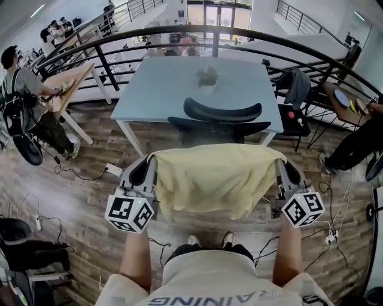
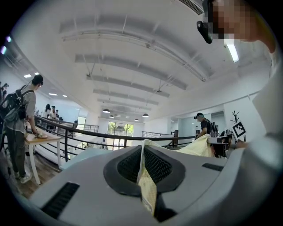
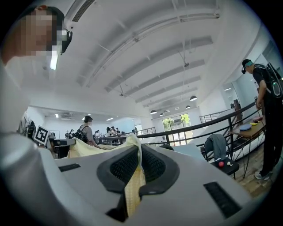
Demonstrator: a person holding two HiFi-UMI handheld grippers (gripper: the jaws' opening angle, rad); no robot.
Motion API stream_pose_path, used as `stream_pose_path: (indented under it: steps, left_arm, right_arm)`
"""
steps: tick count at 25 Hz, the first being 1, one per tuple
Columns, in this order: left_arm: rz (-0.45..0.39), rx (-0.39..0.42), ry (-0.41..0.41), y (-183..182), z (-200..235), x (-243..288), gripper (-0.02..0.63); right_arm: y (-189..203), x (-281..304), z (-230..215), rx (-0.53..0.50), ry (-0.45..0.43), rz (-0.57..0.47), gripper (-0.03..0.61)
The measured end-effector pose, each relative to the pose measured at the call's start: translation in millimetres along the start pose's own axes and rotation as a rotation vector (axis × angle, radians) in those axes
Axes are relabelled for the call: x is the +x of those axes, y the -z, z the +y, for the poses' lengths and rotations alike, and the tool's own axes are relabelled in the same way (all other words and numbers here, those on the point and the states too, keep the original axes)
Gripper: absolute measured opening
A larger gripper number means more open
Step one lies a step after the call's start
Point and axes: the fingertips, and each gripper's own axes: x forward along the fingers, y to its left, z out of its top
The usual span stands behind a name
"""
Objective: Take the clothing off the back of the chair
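Yellow clothing point(image 1: 212, 179) stretched between left gripper point(image 1: 149, 162), right gripper point(image 1: 281, 166) — fingers clenched on it (chair point(image 1: 222, 113) beyond).

A big open-plan workplace on a railed upper gallery, more office or lab than home. A curved black railing point(image 1: 239, 33) bounds the wood-plank floor point(image 1: 90, 203). A pale blue surface point(image 1: 161, 89) stands with a black office chair point(image 1: 221, 113) at it. Cables and a power strip point(image 1: 112, 170) lie on the floor. Other people point(image 1: 24, 101) with backpacks work at a wooden surface point(image 1: 72, 83). Overhead is a high white beamed ceiling point(image 2: 132, 57) with pendant lamps point(image 2: 106, 111), and glass doors point(image 1: 218, 15) stand at the far end
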Motion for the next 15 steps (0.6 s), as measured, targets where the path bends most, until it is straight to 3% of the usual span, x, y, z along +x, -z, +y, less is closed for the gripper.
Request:
stream_pose_path:
  steps: [15]
  left_arm:
    - [-0.019,-0.006,-0.049,-15.2,-51.9,3.2,0.041]
  right_arm:
    - [-19.5,-25.1,-38.4,0.024,-0.060,-0.017,0.034]
